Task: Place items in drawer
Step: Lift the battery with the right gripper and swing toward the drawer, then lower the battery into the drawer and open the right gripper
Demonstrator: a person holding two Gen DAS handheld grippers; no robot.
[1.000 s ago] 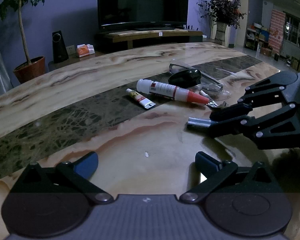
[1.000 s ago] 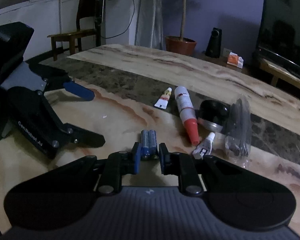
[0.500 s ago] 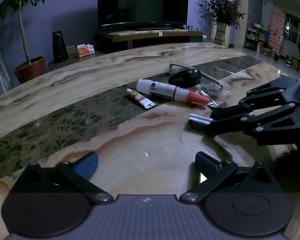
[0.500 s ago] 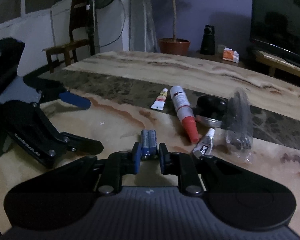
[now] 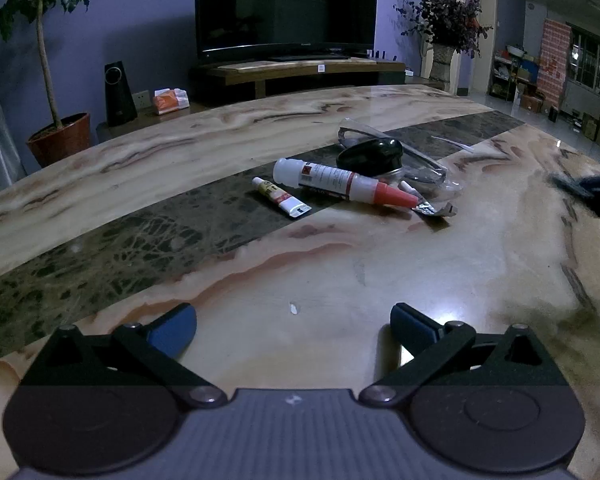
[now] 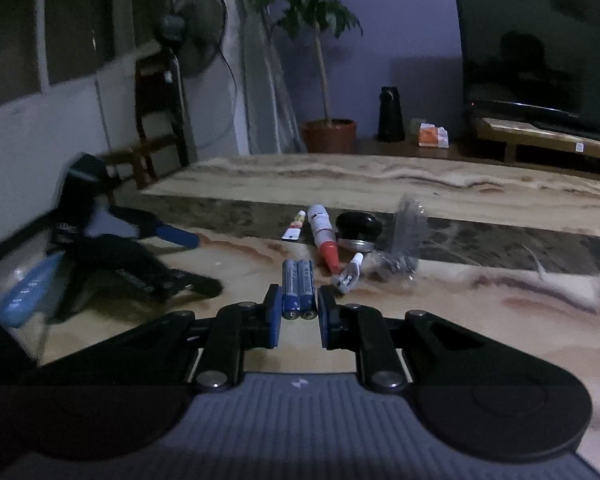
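Note:
My right gripper [image 6: 299, 300] is shut on a pair of blue batteries [image 6: 299, 286], held just above the marble table [image 6: 460, 320]. In the left wrist view only a blurred dark part of the right gripper [image 5: 588, 188] shows at the right edge. My left gripper [image 5: 292, 322] stands open and low over the table [image 5: 340, 280], with nothing between its fingers. Ahead lie a white glue bottle with a red tip [image 5: 340, 182], a small tube [image 5: 282, 198], a crumpled little tube [image 5: 428, 204], a black round case [image 5: 370, 154] and a clear plastic bag [image 5: 420, 164]. No drawer is in view.
Beyond the table stand a television [image 5: 284, 4] on a low bench, a potted tree [image 5: 56, 136] and a black speaker [image 5: 118, 94]. In the right wrist view, a wooden chair [image 6: 156, 120] and a fan [image 6: 198, 32] stand past the table's left end, near the left gripper [image 6: 198, 260].
My right gripper has lifted the batteries and drawn back from the pile, sliding out to the right edge of the left wrist view. The left gripper has stayed still and open.

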